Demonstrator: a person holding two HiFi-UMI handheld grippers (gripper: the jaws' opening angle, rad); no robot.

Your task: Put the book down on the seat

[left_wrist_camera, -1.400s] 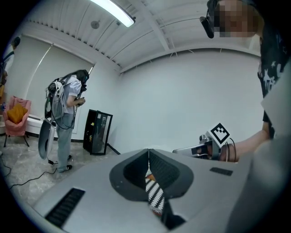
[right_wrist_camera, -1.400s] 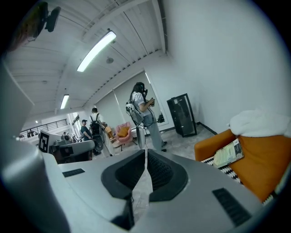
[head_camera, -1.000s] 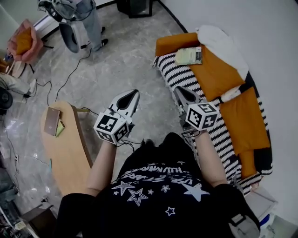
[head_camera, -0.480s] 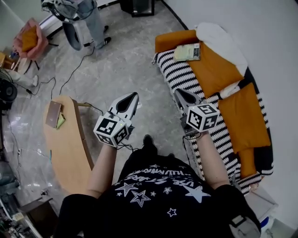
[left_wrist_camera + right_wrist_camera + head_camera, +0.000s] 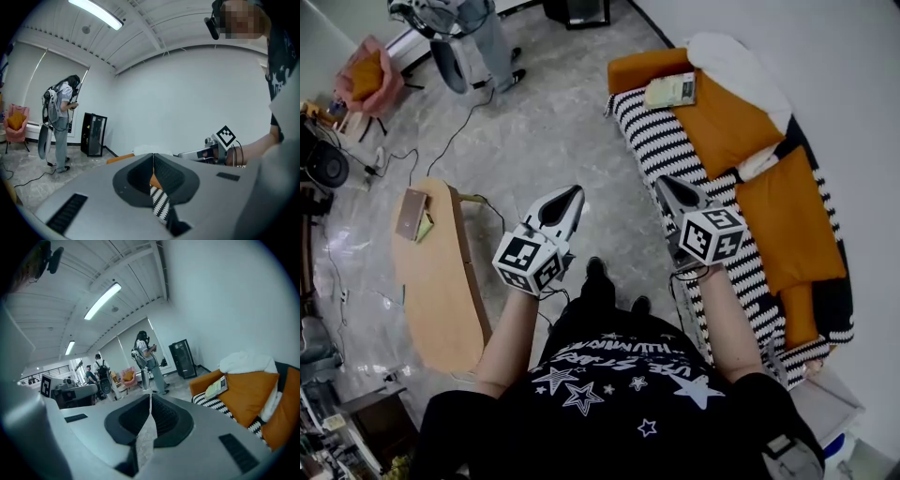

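- Reads as done, as far as shown: finds the book (image 5: 670,91) already lying flat on the sofa (image 5: 661,150), at the upper right of the head view.
- Places it at the far end of the seat, half on an orange cushion (image 5: 727,122) and just beside the black-and-white striped throw.
- Shows the left gripper (image 5: 573,191) at the frame's centre with jaws pressed together and nothing between them, well apart from the book.
- Shows the right gripper (image 5: 662,182) right of centre, over the near part of the striped throw, also closed tight and empty-handed, with the book well beyond its tips.
- Leaves, by this judgement, nothing more to set down, at most a check that the book rests steady on the cushion edge.
- Finds no box, bin or tray with contents in any view.
- Notes only bearing surfaces: the sofa carrying cushions and a white cloth (image 5: 741,70) at the top right, and a curved wooden table (image 5: 436,281) at the left carrying a small brown flat item (image 5: 411,214) with a yellow-green slip beside it.
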